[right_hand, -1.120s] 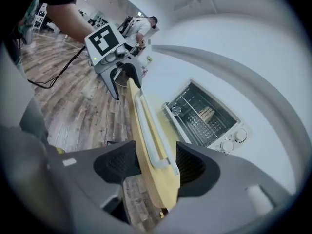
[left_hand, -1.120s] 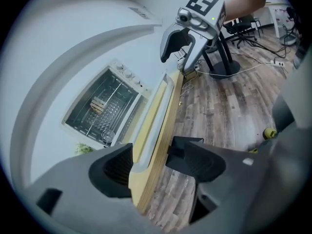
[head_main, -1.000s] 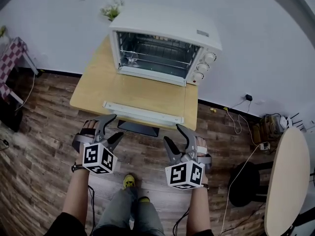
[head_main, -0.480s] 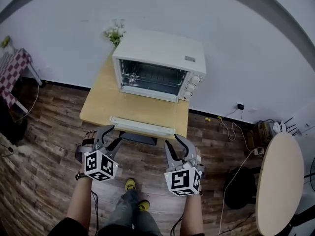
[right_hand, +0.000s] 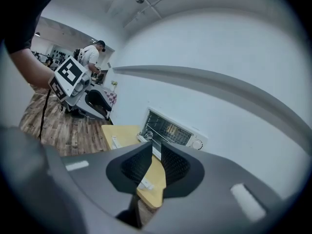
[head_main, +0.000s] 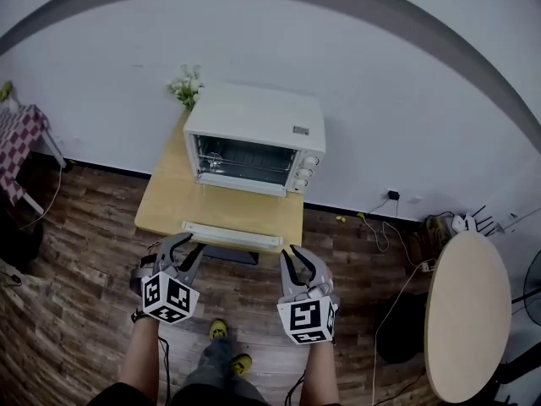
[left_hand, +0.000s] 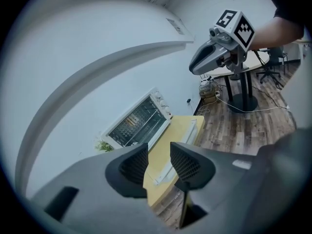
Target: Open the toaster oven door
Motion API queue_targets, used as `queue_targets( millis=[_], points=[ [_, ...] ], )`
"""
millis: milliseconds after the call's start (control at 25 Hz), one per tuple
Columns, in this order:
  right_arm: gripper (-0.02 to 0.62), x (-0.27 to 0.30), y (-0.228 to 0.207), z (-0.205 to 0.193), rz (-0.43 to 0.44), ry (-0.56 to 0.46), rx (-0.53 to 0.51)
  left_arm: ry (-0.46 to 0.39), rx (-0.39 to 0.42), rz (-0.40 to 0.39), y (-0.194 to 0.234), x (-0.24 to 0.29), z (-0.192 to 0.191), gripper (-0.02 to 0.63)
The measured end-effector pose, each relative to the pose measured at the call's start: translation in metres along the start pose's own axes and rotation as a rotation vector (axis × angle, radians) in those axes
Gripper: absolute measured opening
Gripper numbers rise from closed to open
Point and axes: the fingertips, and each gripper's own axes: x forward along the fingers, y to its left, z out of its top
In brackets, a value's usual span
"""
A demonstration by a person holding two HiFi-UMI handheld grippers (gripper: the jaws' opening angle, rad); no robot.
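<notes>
Where the toaster oven (head_main: 254, 138) stands at the back of the wooden surface (head_main: 161, 205), hard against the white wall (head_main: 380, 100), shows its door (head_main: 232, 234) swung fully down. Lies flat in front of the oven, with the wire rack (head_main: 245, 161) inside laid bare. Just left of the oven's back corner, a small spray of flowers (head_main: 186, 85). In front of the oven, beyond the lowered door and over the plank floor (head_main: 76, 260), both tongs, clear of the door. Left tongs (head_main: 189, 245): released, pads (left_hand: 134, 165) apart after just closing partway, nothing but air between. Right tongs (head_main: 292, 254): also just closing, down to a thin slit between the pads (right_hand: 139, 167), gripping nothing. Well right of the oven, cables (head_main: 380, 227) on the floor and a round table (head_main: 461, 311).
</notes>
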Motion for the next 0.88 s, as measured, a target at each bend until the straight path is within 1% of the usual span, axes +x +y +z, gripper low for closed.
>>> queue_targets(
  millis=[200, 360, 480, 720, 880],
  points=[
    [0.033, -0.01, -0.01, 0.008, -0.03, 0.0, 0.048, -0.026, -0.048, 0.007, 0.008, -0.012, 0.015, 0.11],
    [0.02, -0.016, -0.015, 0.018, -0.055, -0.013, 0.06, -0.033, -0.054, 0.023, 0.012, -0.02, 0.023, 0.074],
    [0.002, -0.022, -0.019, 0.024, -0.074, -0.031, 0.106, -0.047, -0.069, 0.034, 0.014, -0.025, 0.029, 0.051],
    [-0.008, -0.032, -0.024, 0.033, -0.097, -0.043, 0.138, -0.1, -0.119, 0.06, 0.023, -0.038, 0.046, -0.012],
    [-0.009, -0.042, -0.027, 0.042, -0.095, -0.062, 0.166, -0.143, -0.141, 0.062, 0.026, -0.049, 0.059, -0.012]
  ],
)
